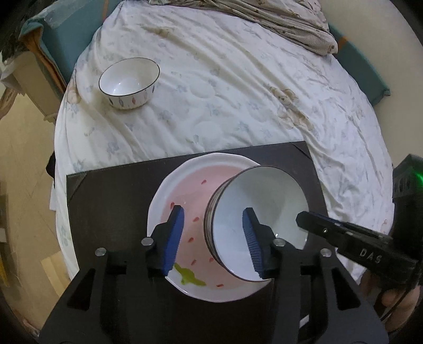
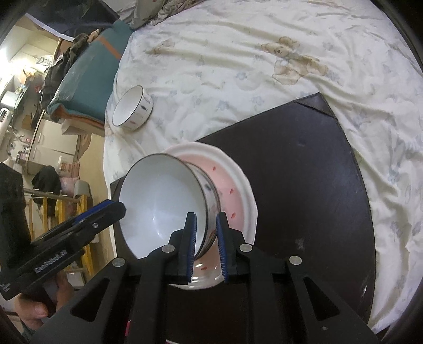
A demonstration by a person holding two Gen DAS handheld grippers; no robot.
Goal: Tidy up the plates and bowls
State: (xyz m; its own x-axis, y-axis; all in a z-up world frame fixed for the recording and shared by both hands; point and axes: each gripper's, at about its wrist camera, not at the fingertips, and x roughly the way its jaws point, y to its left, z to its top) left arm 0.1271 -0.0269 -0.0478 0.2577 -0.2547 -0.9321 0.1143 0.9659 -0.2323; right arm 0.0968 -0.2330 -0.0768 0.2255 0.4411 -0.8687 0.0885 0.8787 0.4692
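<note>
A white bowl [image 1: 264, 206] with a dark rim is tilted on a pink-and-white plate [image 1: 185, 190] that lies on a dark board [image 1: 105, 211]. My right gripper [image 2: 206, 230] is shut on the near rim of this bowl [image 2: 164, 201], one finger inside and one outside, above the plate [image 2: 238, 190]. My left gripper [image 1: 212, 232] is open, its fingers straddling the bowl's left rim without closing on it. It shows at the left of the right wrist view [image 2: 116, 209]. A second bowl [image 1: 129, 83] with a feather pattern stands upright on the bed at far left; it also shows in the right wrist view [image 2: 133, 108].
The board [image 2: 304, 185] lies on a bed with a cream printed sheet [image 1: 238, 92]. A crumpled blanket [image 1: 277, 23] lies at the far end. A teal cushion [image 2: 87, 76] and room clutter sit beyond the bed's left edge.
</note>
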